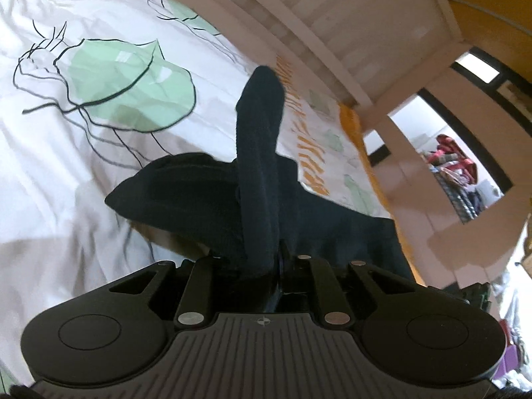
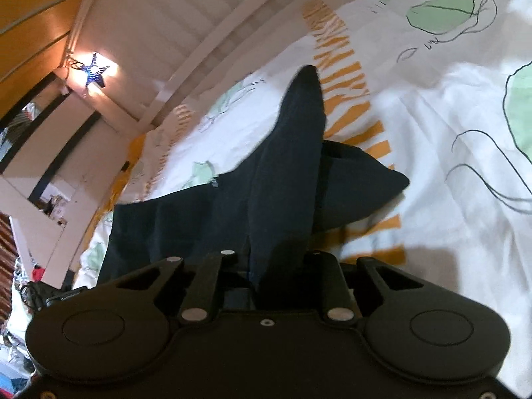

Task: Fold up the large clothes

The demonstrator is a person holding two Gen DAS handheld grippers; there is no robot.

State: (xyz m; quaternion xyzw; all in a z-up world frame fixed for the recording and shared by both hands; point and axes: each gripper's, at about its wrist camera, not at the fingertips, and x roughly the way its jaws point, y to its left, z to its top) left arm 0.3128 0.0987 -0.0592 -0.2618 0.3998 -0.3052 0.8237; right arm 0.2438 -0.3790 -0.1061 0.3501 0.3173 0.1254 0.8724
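Observation:
A dark navy garment (image 1: pixel 206 193) is held above a bed with a white duvet (image 1: pixel 66 166) printed with green leaves and orange stripes. My left gripper (image 1: pixel 261 106) is shut on a fold of the garment, and the cloth wraps over its fingers and hides them. In the right wrist view the same garment (image 2: pixel 186 219) hangs below and to the left. My right gripper (image 2: pixel 306 106) is shut on another fold of it, with its fingers also covered by cloth. The garment's lower part drapes toward the duvet (image 2: pixel 449 249).
A white slatted bed frame (image 1: pixel 349 33) runs along the far side of the bed. Beyond it are orange wooden walls, a star-shaped lamp (image 2: pixel 94 73), and shelves with clutter (image 1: pixel 459 173). Cables and mixed items lie at the lower left of the right wrist view (image 2: pixel 36 292).

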